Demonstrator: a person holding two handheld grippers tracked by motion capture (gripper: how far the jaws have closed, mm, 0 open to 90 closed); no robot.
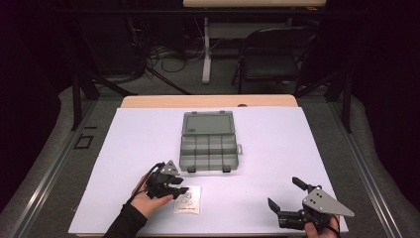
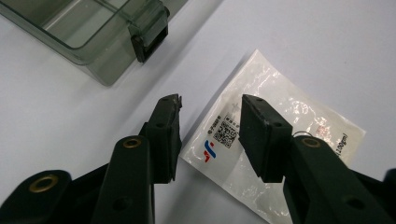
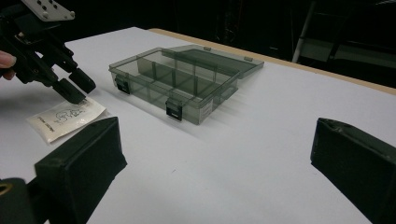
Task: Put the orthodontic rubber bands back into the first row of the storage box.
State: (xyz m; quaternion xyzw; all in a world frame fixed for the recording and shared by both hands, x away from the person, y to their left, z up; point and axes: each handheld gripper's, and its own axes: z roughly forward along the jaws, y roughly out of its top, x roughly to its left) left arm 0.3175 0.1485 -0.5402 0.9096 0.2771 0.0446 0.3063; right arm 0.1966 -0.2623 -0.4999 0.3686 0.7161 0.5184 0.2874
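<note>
A small clear plastic bag (image 1: 188, 200) with printed labels lies flat on the white table (image 1: 272, 148) near its front edge. My left gripper (image 1: 181, 191) hovers open over the bag's left edge; in the left gripper view its jaws straddle the bag (image 2: 280, 140) corner with the barcode label. A grey see-through compartment box (image 1: 208, 142) stands open in the middle of the table, lid laid back. My right gripper (image 1: 283, 193) is wide open at the front right, nothing between its jaws. From the right gripper view, the box (image 3: 182, 81), the bag (image 3: 65, 119) and the left gripper (image 3: 77, 88) are ahead.
The table's wooden back edge (image 1: 208, 101) borders dark floor with a folding chair (image 1: 270, 54) and cables behind. Bare white surface spreads between the two grippers and to both sides of the box.
</note>
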